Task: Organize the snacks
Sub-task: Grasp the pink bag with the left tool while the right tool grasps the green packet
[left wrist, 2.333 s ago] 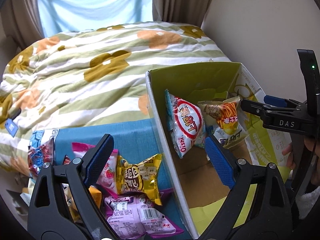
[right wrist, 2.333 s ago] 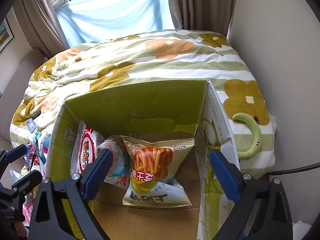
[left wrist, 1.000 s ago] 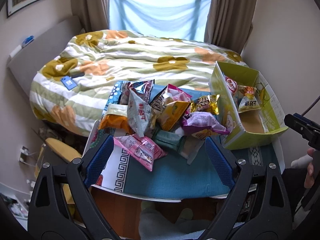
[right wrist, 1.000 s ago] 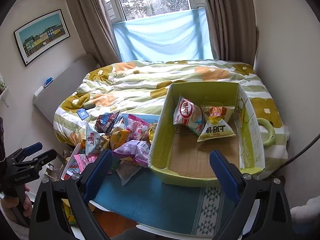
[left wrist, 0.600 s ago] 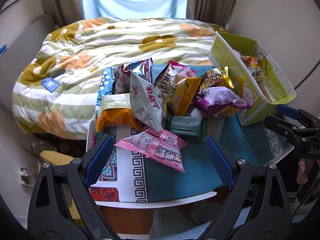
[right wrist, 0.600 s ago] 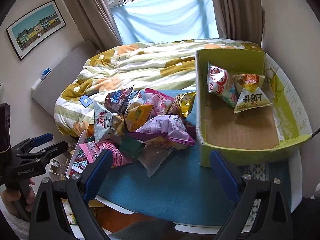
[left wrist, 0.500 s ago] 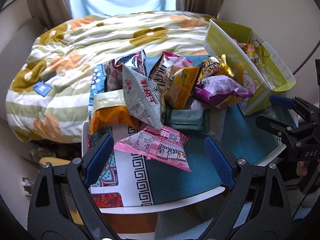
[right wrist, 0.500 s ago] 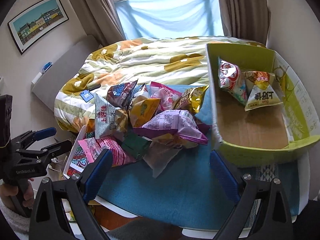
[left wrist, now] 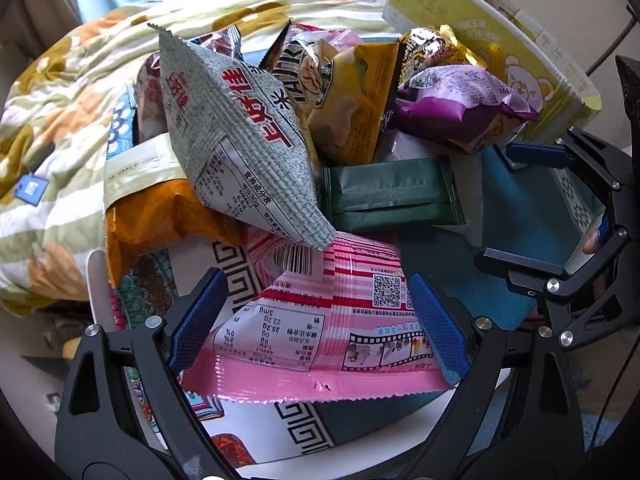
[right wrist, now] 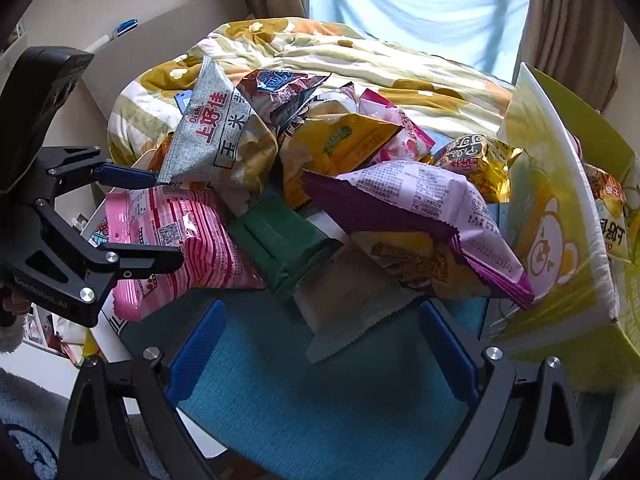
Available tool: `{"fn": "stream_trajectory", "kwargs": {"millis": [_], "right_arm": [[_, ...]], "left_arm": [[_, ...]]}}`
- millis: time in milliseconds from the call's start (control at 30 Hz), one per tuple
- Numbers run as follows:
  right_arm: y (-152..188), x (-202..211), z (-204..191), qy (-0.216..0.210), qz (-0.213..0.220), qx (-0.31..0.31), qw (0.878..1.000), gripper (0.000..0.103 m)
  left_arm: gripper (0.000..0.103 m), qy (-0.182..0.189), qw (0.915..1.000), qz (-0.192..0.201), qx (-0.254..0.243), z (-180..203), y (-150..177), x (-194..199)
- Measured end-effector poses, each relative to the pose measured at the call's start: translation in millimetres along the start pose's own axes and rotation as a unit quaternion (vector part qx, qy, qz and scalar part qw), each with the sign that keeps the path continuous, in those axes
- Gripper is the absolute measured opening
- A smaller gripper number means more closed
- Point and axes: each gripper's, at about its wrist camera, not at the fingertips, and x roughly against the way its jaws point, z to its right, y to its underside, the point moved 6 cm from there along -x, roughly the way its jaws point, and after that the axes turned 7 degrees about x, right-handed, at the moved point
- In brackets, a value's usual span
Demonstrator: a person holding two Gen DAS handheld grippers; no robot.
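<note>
A heap of snack bags lies on the blue tablecloth (right wrist: 320, 408). My left gripper (left wrist: 318, 320) is open and points down over a flat pink packet (left wrist: 320, 320), one finger on each side of it. In the right wrist view the left gripper (right wrist: 148, 218) straddles that pink packet (right wrist: 188, 232). My right gripper (right wrist: 322, 348) is open above bare cloth, just in front of a grey translucent packet (right wrist: 348, 300) and a purple bag (right wrist: 420, 200). The green-yellow cardboard box (right wrist: 560, 208) stands at the right with snacks inside.
A grey rice-cracker bag (left wrist: 240, 132), an orange bag (left wrist: 160, 212), a dark green packet (left wrist: 392, 192), a yellow bag (left wrist: 352, 100) and a gold bag (left wrist: 436, 48) crowd the pile. The right gripper (left wrist: 520, 212) is close by on the right. A bed with a flowered quilt (right wrist: 360, 56) lies behind.
Both grippers have come down and closer to the heap, tilting more steeply. The left one now hangs over the pink packet, the right one over the cloth by the purple bag.
</note>
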Motion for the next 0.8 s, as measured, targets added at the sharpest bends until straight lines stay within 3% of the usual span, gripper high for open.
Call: {"fn": "stream_trajectory", "kwargs": {"millis": [233, 367, 533, 633, 800], "right_arm": [[-8.4, -11.6, -10.4, 0.005, 0.000, 0.047, 0.999, 0.096], [-13.3, -17.9, -18.7, 0.008, 0.001, 0.077, 0.997, 0.095], [-21.0, -28.5, -27.7, 0.001, -0.004, 0.103, 0.995, 0.088], [-23.1, -36.4, -34.2, -0.003, -0.016, 0.128, 0.992, 0.075], [-25.2, -42.6, -46.2, -0.004, -0.016, 0.165, 0.986, 0.074]], "left_arm": [[0.091, -0.003, 0.9996, -0.020, -0.019, -2.0, 11.8, -19.7], [0.083, 0.007, 0.9995, -0.025, -0.015, -7.5, 18.5, -21.2], [0.076, 0.010, 0.9994, -0.031, -0.014, -11.5, 26.0, -21.3], [0.075, -0.003, 0.9994, -0.030, -0.019, -13.5, 30.8, -18.7], [0.074, -0.019, 0.9992, -0.032, -0.011, -26.3, 41.7, -13.9]]}}
